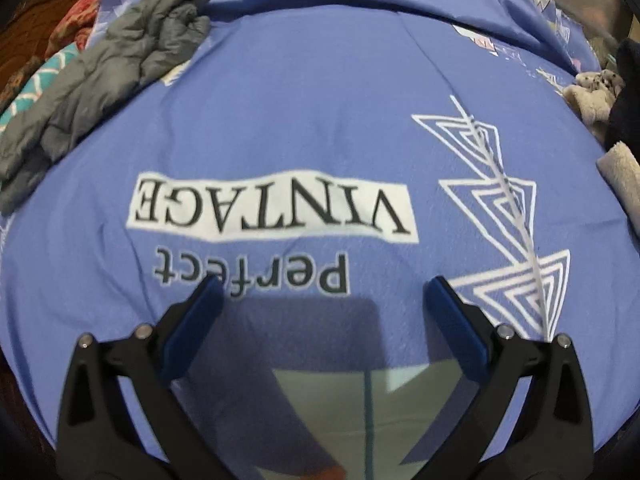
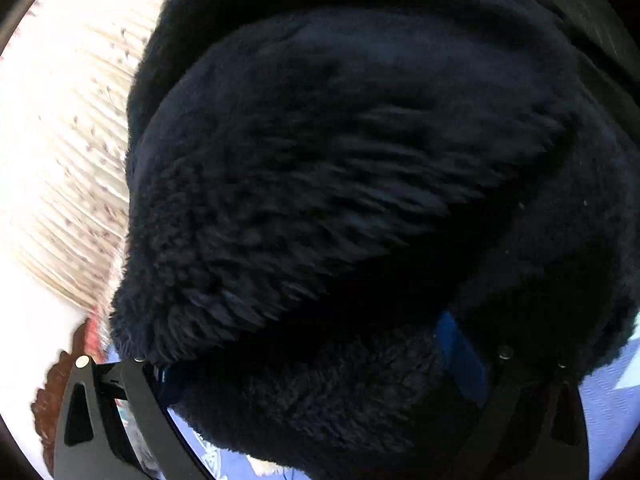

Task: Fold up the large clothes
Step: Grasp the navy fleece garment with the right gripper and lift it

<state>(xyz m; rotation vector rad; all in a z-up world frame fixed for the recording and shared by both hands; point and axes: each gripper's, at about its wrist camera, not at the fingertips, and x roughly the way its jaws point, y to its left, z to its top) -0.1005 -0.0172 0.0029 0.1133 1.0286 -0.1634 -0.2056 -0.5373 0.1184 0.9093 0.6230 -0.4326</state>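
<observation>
A dark navy fleece garment point(image 2: 340, 168) fills the right wrist view, bunched over and between the fingers of my right gripper point(image 2: 304, 344). The jaws stand wide apart with fleece between them; the left fingertip is hidden under the fabric. A sliver of the same dark fleece point(image 1: 626, 92) shows at the right edge of the left wrist view. My left gripper point(image 1: 324, 292) is open and empty, hovering over the blue bedsheet point(image 1: 300, 128) printed "Perfect VINTAGE".
A crumpled grey garment point(image 1: 108, 76) lies at the sheet's far left. Patterned red and teal fabrics point(image 1: 52, 44) pile beyond it. A beige plush item point(image 1: 592, 96) and a folded beige cloth point(image 1: 622, 176) sit at the right. A pale curtain point(image 2: 68, 140) hangs behind.
</observation>
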